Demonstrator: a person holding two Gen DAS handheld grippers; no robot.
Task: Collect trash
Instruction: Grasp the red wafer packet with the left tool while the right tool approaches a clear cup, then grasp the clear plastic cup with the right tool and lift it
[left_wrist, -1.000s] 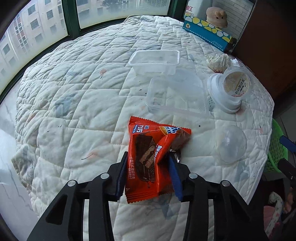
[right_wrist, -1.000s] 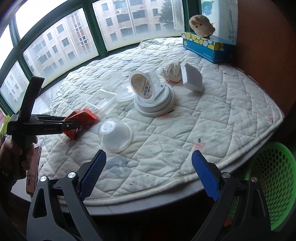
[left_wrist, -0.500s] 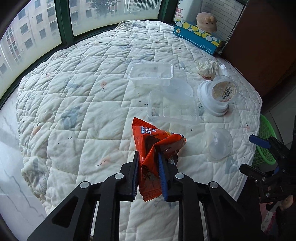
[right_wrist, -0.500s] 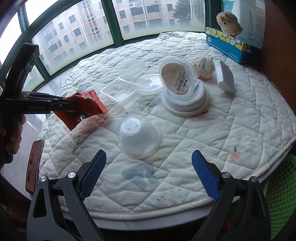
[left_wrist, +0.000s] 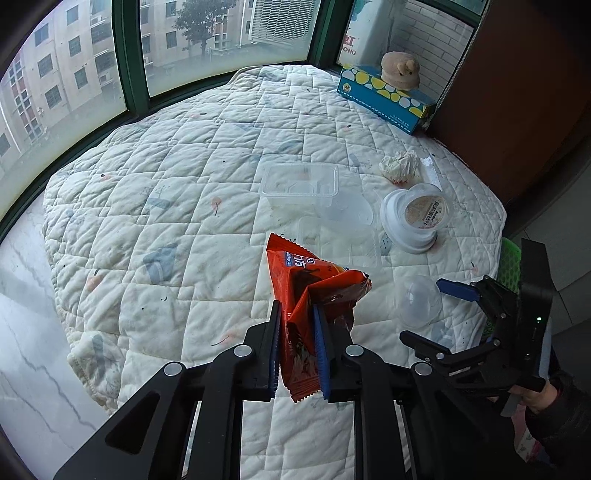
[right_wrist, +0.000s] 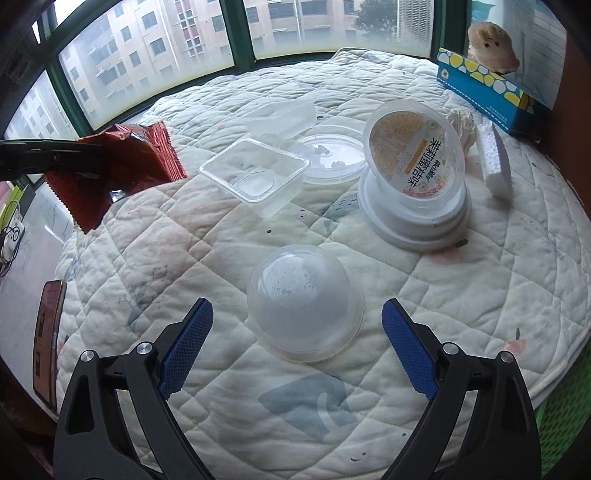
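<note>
The left claw (left_wrist: 295, 347) has just closed on the orange wrapper (left_wrist: 314, 291) and lifted it clear of the quilt (left_wrist: 184, 206). Beside the wrapper, the right claw (right_wrist: 297, 347) has come in, jaws apart, straddling the clear dome lid (right_wrist: 304, 308) without touching; likely the next pickup.

Soft overcast daylight through windows (left_wrist: 92, 66); sharp focus, fisheye bending, dark corners.

Left gripper (left_wrist: 297, 341): jaws just closed in, pads clamped on the orange wrapper (left_wrist: 314, 295), pitched steeply down. Right gripper (right_wrist: 297, 341): jaws wide, closing slightly, nothing pressed between the pads, also angled down. Person's right hand (left_wrist: 532, 397) grips its handle.
</note>
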